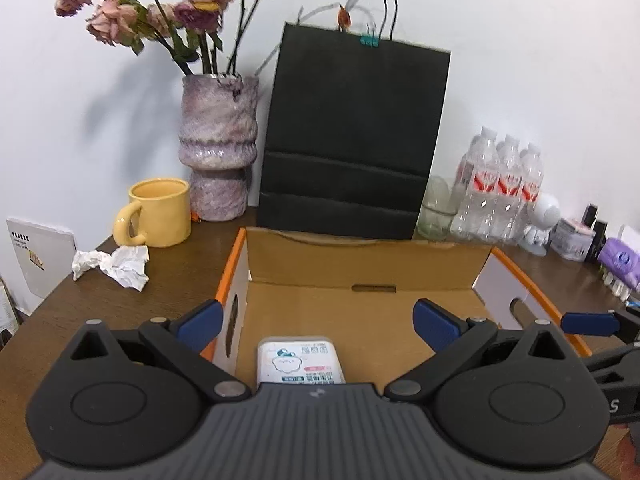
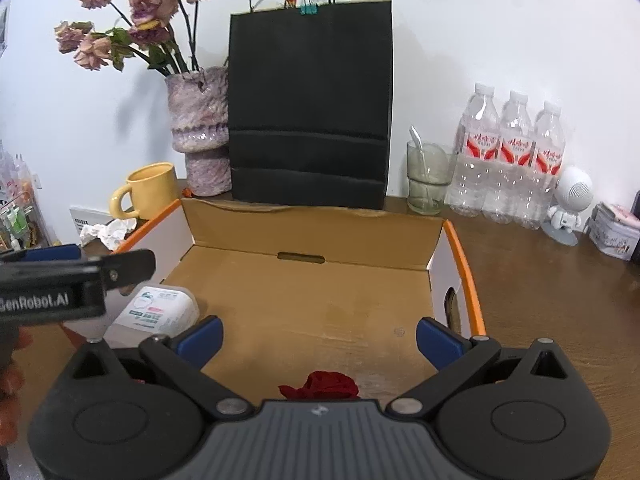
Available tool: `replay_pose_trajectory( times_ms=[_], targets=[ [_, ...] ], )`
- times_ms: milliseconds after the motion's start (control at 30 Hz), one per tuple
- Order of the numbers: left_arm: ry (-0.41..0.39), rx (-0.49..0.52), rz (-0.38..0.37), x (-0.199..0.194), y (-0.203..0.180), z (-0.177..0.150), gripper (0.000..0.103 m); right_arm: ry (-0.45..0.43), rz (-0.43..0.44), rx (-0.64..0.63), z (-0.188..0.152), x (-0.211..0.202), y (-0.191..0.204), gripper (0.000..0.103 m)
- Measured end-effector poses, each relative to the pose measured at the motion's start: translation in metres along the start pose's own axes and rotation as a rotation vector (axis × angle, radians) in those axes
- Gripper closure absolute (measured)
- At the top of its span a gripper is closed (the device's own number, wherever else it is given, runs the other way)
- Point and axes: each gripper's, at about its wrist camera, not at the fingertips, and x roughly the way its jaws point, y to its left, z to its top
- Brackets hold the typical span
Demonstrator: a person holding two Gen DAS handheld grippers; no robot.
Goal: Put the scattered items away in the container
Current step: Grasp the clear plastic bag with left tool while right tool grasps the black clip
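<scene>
An open cardboard box (image 1: 360,260) with orange edges stands on the brown table. A white packet (image 1: 300,362) lies flat on the box floor at its left side, just below my left gripper (image 1: 318,320), which is open and holds nothing. In the right wrist view the same box (image 2: 312,228) fills the middle, with the white packet (image 2: 160,308) at its left. A crumpled red item (image 2: 320,388) lies on the box floor under my right gripper (image 2: 320,336), also open and empty. Crumpled white paper (image 1: 116,266) rests on the table left of the box.
Behind the box stand a black paper bag (image 1: 352,140), a purple vase of dried roses (image 1: 218,148) and a yellow mug (image 1: 160,212). A glass (image 2: 426,180), three water bottles (image 2: 512,160), a white figurine (image 2: 570,204) and a tin (image 2: 614,236) line the back right.
</scene>
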Motion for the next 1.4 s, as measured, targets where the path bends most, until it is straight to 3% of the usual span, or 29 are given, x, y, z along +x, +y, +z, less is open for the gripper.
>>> replay_pose_trajectory(
  times_ms=[167,367,667,1033,1200,1400],
  targets=[
    [-0.021,-0.047,-0.014,-0.026,0.011,0.002,0.000,-0.043,-0.006,-0.003,-0.002,-0.032,-0.006,0.000],
    [-0.010,-0.025,-0.028,-0.065,0.011,-0.016,0.000,-0.063,-0.034,-0.029,-0.024,-0.077,-0.016,0.000],
    [0.063,0.024,-0.093,-0.118,-0.008,-0.075,0.000,-0.002,-0.090,-0.009,-0.103,-0.134,-0.031,0.000],
    [0.146,0.039,-0.130,-0.151,-0.019,-0.132,0.000,0.050,-0.129,0.065,-0.189,-0.174,-0.029,0.002],
    [0.153,0.043,-0.140,-0.165,-0.016,-0.143,0.000,0.060,-0.114,0.060,-0.204,-0.174,-0.022,0.013],
    [0.156,0.041,-0.145,-0.173,-0.013,-0.151,0.000,0.059,-0.078,0.054,-0.212,-0.167,-0.020,0.033]
  ],
)
